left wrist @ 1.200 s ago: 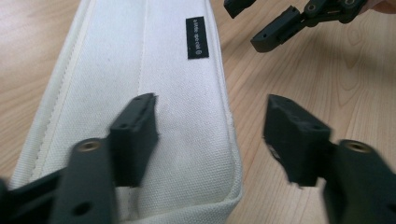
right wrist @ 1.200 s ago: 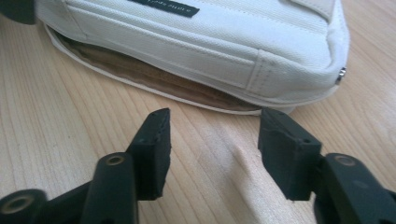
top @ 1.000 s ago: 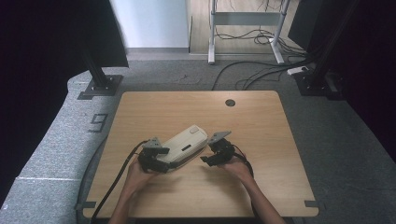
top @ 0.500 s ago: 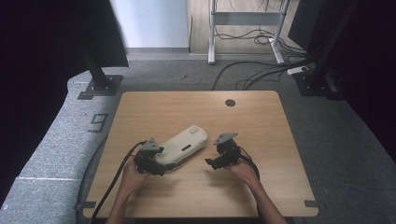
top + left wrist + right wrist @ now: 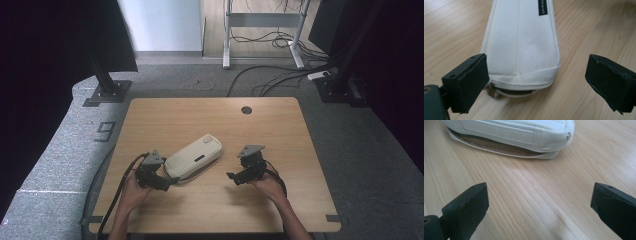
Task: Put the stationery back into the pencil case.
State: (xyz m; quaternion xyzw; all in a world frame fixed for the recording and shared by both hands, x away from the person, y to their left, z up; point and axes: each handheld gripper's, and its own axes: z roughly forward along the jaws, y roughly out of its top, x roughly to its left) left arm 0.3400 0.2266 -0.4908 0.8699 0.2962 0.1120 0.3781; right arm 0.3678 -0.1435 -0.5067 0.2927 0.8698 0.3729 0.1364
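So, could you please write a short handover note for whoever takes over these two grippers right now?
Left tool: jaws have just been opening and stand wide, nothing gripped; the zipper end of the white pencil case lies just ahead of them.
Right tool: jaws have just been opening, wide, nothing between them, only bare wooden table; it sits apart from the case, on its right.
Pencil case: lying flat mid-table, its long side gaping partly unzipped, released by both tools.
Done: case set down and let go.
Left: probably zipping it closed, if that is wanted; re-grip first.
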